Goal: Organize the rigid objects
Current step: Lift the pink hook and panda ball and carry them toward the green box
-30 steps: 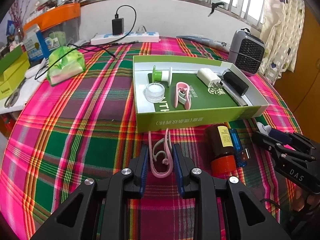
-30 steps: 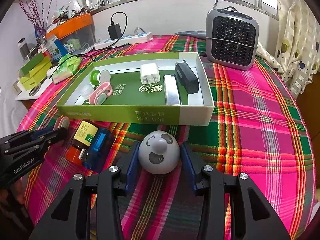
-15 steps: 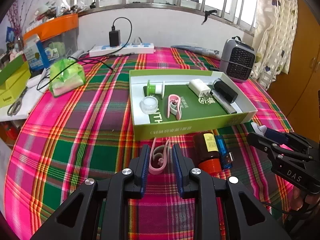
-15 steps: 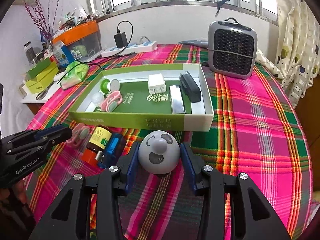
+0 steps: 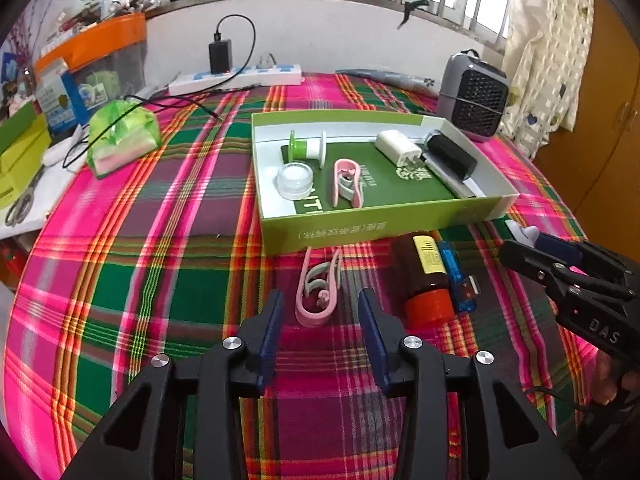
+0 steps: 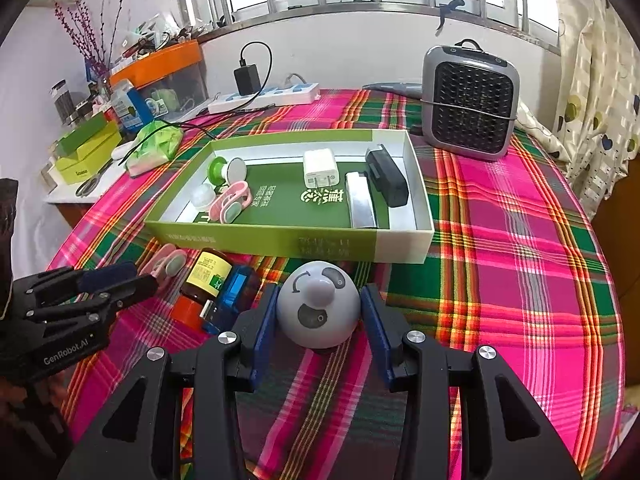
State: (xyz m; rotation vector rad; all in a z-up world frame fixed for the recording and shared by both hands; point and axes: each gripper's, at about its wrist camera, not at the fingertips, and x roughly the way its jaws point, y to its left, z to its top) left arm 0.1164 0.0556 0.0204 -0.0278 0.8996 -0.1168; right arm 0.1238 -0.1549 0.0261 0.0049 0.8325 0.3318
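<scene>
A pink clip (image 5: 318, 294) lies on the plaid cloth in front of the green box (image 5: 360, 228). My left gripper (image 5: 320, 312) is open, a finger on each side of the clip without touching it. My right gripper (image 6: 318, 316) is shut on a grey dome-shaped gadget (image 6: 318, 308) and holds it in front of the box (image 6: 280, 240). A brown bottle with an orange cap (image 5: 424, 276) and a blue USB stick (image 5: 456, 276) lie beside the clip. The box holds a second pink clip (image 5: 346, 180), a white charger (image 5: 398, 148), a black block (image 5: 450, 154), a small jar (image 5: 295, 180) and a green spool (image 5: 306, 148).
A grey fan heater (image 6: 470, 102) stands behind the box at the right. A power strip (image 5: 236, 78) with a black adapter lies at the back. A green bag (image 5: 122, 140) and cables lie at the left, next to boxes (image 6: 86, 152) and scissors (image 5: 18, 210).
My left gripper has opened and let go of the pink clip, which now lies on the cloth. The right gripper has kept its hold on the dome and lifted back a little.
</scene>
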